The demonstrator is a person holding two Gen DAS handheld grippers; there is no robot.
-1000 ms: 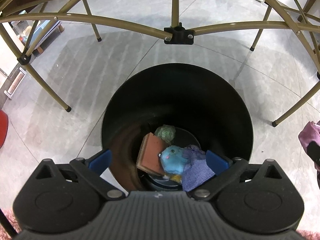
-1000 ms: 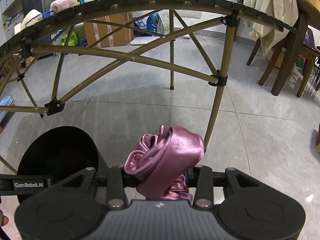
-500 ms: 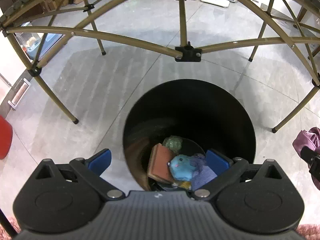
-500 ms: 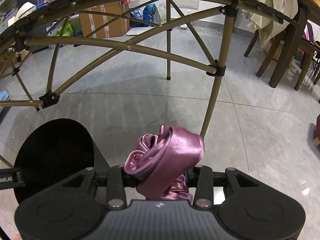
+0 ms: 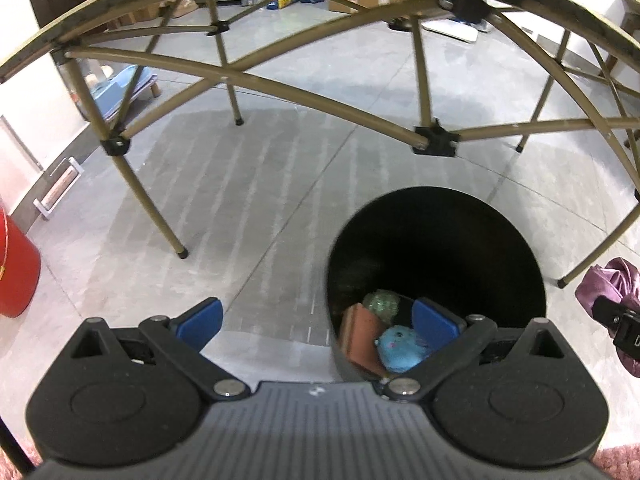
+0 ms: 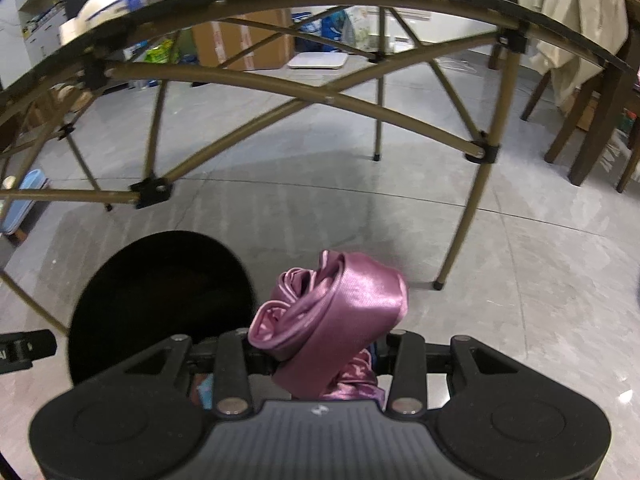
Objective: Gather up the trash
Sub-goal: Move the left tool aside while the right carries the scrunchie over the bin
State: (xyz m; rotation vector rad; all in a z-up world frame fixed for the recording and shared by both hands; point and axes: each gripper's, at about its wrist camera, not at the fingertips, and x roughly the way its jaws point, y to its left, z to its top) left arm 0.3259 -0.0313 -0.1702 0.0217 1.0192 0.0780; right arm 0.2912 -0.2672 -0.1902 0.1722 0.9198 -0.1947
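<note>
— Grey floor tiles (image 5: 248,184) run under a folding desk (image 6: 304,92) with tan legs. How many bins do you count?

— One black bin (image 5: 436,240) on the floor, to the right in the left wrist view. Inside it lie three things I can count: one blue plush toy (image 5: 400,350), one brown block (image 5: 362,336) and one green crumpled ball (image 5: 382,302).

— And the grippers?

— Two. The left gripper (image 5: 320,320) has its jaws wide with nothing between them. The right gripper (image 6: 316,354) has its jaws narrow, clamped on one bundle of pink satin cloth (image 6: 332,312), which sits just right of the bin's rim in the right wrist view.

— What differs from a second ago?

— The bin was centred under the left gripper then; now it sits off to the right and the desk's underside fills more of the view. A purple cloth seen in the bin earlier is now hidden behind the right blue pad. The pink bundle is gripped as before.
</note>
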